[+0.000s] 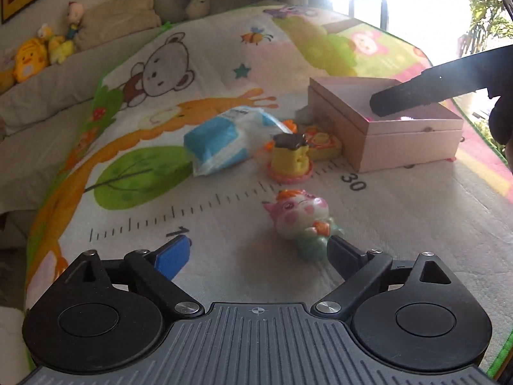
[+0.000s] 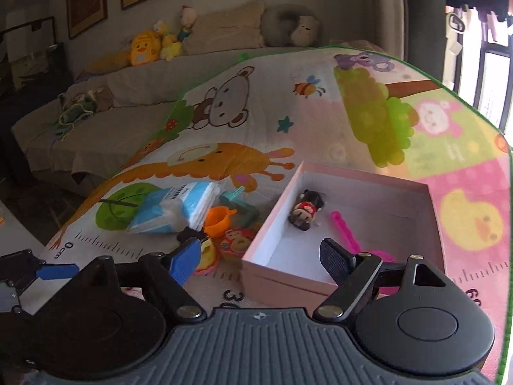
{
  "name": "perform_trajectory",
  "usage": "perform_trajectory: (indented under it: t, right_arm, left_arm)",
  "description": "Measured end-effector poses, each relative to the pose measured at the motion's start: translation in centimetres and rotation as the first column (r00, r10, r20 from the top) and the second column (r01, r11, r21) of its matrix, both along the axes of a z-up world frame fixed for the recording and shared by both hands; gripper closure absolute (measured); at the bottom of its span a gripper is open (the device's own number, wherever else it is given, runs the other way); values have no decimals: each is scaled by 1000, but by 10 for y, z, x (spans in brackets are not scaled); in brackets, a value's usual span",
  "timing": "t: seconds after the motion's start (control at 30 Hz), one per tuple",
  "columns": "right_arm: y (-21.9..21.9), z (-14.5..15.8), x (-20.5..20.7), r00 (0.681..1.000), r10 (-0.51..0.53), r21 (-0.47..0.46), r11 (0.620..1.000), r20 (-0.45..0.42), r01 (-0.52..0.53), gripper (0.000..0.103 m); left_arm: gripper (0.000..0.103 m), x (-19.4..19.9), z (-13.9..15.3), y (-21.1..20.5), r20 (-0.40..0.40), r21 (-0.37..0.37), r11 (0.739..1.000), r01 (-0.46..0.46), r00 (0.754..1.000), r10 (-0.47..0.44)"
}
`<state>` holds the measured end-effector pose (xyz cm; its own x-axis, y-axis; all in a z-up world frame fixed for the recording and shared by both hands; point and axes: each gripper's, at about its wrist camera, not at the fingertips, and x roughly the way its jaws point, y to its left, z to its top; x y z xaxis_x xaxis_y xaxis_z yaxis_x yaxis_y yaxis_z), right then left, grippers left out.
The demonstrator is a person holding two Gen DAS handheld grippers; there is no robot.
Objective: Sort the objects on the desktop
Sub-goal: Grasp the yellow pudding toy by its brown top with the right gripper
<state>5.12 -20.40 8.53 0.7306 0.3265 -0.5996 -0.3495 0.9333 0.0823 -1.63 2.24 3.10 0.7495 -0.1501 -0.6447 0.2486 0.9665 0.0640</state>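
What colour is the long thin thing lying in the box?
Bright pink stick, inside the pink box; clearest in the right wrist view.

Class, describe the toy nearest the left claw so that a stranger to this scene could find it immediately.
Start at the open pink box on the cartoon play mat. Come forward past the printed ruler line toward the left claw. Lying there alone is a pink cat figurine with orange hair and a green body, unlike the yellow cake toy behind it.
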Motion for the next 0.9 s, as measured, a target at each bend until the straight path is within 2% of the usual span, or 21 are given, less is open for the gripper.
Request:
perform_trajectory:
  t: [0.1, 0.23, 0.37, 0.4, 0.5, 0.63, 0.73, 0.83, 0.9]
  right_arm:
    - [47, -18, 3, 988, 118, 29, 993, -100, -116, 21]
    - [88, -45, 20, 972, 129, 4, 991, -196, -131, 22]
    - [98, -63, 28, 947, 151, 13, 988, -283, -153, 40]
    - [97, -63, 27, 949, 151, 11, 988, -278, -154, 40]
    - [95, -51, 26, 976, 102, -38, 993, -192, -111, 40]
    - [113, -44, 41, 999, 22, -238, 971, -49, -33, 40]
    - [114, -51, 70, 996, -53, -261, 965, -73, 32, 40]
    - [109, -60, 88, 991, -80, -219, 974, -104, 56, 42]
    - [111, -60, 89, 991, -51, -212, 977, -121, 25, 61]
  left_arm:
    - [7, -7, -6, 3, -12, -5, 1000, 13, 1000, -13]
    - [5, -12, -12, 2, -6, -25, 999, 32, 999, -32]
    - [4, -11, -16, -2, -2, -26, 999, 26, 1000, -26]
    - [3, -10, -17, -2, 2, -31, 999, 25, 1000, -25]
    - [3, -8, -17, -4, 28, -42, 999, 14, 1000, -13]
    - [3, -5, -17, -4, 40, -82, 997, 6, 999, -3]
    - [3, -7, -16, -2, 48, -84, 996, 9, 999, -5]
    - [3, -7, -17, 0, 43, -80, 997, 4, 999, -1]
    - [2, -7, -18, 2, 36, -90, 996, 5, 999, -2]
